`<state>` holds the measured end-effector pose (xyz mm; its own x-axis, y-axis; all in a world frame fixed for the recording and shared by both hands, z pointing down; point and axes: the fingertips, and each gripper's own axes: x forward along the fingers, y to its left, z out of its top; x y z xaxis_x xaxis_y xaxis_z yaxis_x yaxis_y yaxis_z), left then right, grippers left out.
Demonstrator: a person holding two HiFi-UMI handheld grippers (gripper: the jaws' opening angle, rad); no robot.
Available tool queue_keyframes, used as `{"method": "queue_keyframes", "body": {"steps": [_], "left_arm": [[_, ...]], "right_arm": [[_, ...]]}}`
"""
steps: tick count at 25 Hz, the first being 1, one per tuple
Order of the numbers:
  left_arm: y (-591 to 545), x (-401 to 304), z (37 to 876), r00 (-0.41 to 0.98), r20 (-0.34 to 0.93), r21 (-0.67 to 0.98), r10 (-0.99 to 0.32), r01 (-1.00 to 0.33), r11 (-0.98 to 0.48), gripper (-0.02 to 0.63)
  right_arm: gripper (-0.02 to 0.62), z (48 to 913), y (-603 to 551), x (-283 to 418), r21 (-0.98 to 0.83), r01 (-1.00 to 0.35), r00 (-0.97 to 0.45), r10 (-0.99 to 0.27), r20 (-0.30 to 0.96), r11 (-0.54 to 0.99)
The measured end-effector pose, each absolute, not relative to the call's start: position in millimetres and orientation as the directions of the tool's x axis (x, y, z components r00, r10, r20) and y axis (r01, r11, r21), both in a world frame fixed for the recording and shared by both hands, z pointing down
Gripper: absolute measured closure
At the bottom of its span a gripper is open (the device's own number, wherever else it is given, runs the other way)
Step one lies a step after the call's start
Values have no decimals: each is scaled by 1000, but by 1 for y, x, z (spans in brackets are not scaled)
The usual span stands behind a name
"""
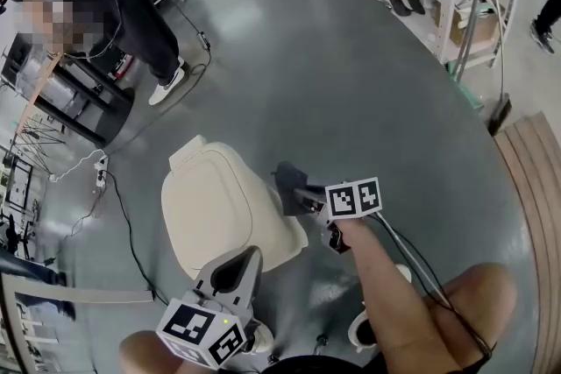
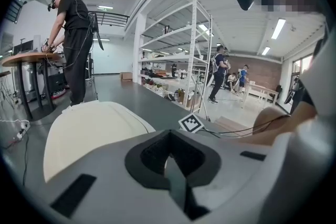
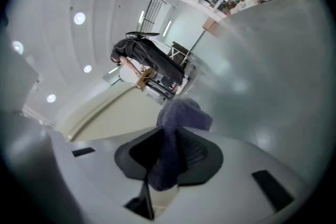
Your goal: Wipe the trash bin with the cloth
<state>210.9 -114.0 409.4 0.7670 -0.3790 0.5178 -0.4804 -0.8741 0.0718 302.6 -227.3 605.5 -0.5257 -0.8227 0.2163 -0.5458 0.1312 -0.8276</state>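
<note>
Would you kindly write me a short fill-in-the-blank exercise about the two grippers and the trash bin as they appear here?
1. The right gripper is shut on the dark ___.
2. The left gripper has its jaws ___, with nothing between them.
3. The cream trash bin stands on the grey ___.

Missing words: cloth; shut; floor.

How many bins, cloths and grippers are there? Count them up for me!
Trash bin: 1
Cloth: 1
Grippers: 2, the left gripper and the right gripper
Total: 4
</note>
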Motion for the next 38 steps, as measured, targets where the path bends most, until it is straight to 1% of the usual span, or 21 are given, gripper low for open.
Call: {"method": "queue_keyframes", "body": {"steps": [2, 4, 6, 8, 10, 15, 19, 25, 28, 31, 34, 38], "left_arm": [[-113, 214, 408, 771, 514, 72, -375, -474, -878, 609], [-112, 217, 407, 777, 511, 77, -368, -468, -881, 609], [-110, 219, 407, 782, 507, 77, -364, -461, -884, 609], [-108, 220, 408, 785, 502, 64, -364, -454, -889, 609], [-109, 220, 409, 786, 499, 53, -365, -448, -892, 609], [-108, 224, 410, 795, 491, 69, -355, -442, -894, 609], [-98, 226, 421, 793, 517, 84, -323, -423, -902, 609], [-80, 234, 425, 806, 526, 138, -273, -397, -907, 608], [-74, 237, 431, 807, 536, 148, -247, -378, -914, 609], [-71, 236, 438, 807, 554, 148, -202, -335, -930, 609], [-48, 238, 455, 807, 577, 177, -127, -275, -945, 609], [-28, 236, 479, 783, 618, 193, -72, -240, -951, 609]], "right_arm": [[515, 563, -237, 300, -827, -512, -557, -823, 113, 233], [515, 528, -242, 297, -802, -509, -577, -815, 47, 314], [515, 507, -244, 294, -767, -529, -591, -806, 28, 362], [515, 498, -245, 293, -750, -543, -595, -803, 26, 378], [515, 502, -246, 291, -749, -552, -594, -803, 45, 367], [515, 539, -248, 284, -741, -593, -592, -794, 137, 314], [515, 567, -242, 278, -749, -604, -592, -783, 192, 273], [515, 606, -242, 283, -781, -592, -559, -799, 220, 200], [515, 629, -240, 287, -792, -593, -538, -802, 259, 142], [515, 649, -246, 282, -800, -593, -522, -802, 292, 94], [515, 671, -239, 282, -809, -585, -517, -798, 310, 64], [515, 696, -239, 282, -798, -602, -502, -791, 349, 30]]}}
